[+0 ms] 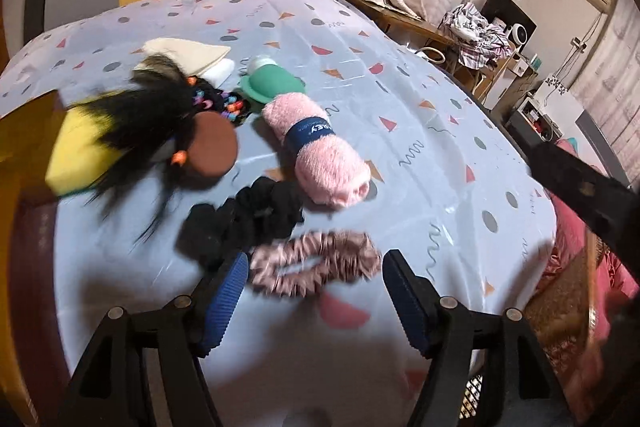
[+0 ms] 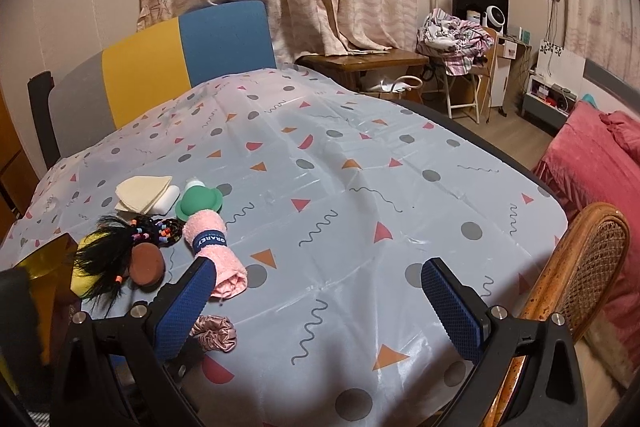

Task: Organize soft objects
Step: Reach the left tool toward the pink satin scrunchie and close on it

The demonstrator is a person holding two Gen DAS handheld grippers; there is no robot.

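Observation:
In the left wrist view a pink satin scrunchie [image 1: 316, 267] lies on the patterned tablecloth [image 1: 420, 131], just ahead of and between my left gripper's blue pads. The left gripper [image 1: 314, 291] is open and its pads do not press the scrunchie. Beyond it lie a black scrunchie [image 1: 244, 219], a rolled pink towel [image 1: 316, 151] with a blue band, a brown round puff [image 1: 212, 147], a black hairpiece [image 1: 136, 123] with coloured beads and a yellow sponge [image 1: 80, 151]. My right gripper [image 2: 320, 307] hangs open over bare cloth, with the pink scrunchie [image 2: 214, 333] beside its left finger.
A green hat-shaped piece [image 2: 198, 203], folded cream cloths [image 2: 142, 193] and a small white block [image 2: 170, 201] lie farther back. A rattan chair [image 2: 580, 267] stands at the table's right edge, and a grey, yellow and blue chair back [image 2: 180, 59] stands behind the table. Red bedding [image 2: 592, 163] is on the right.

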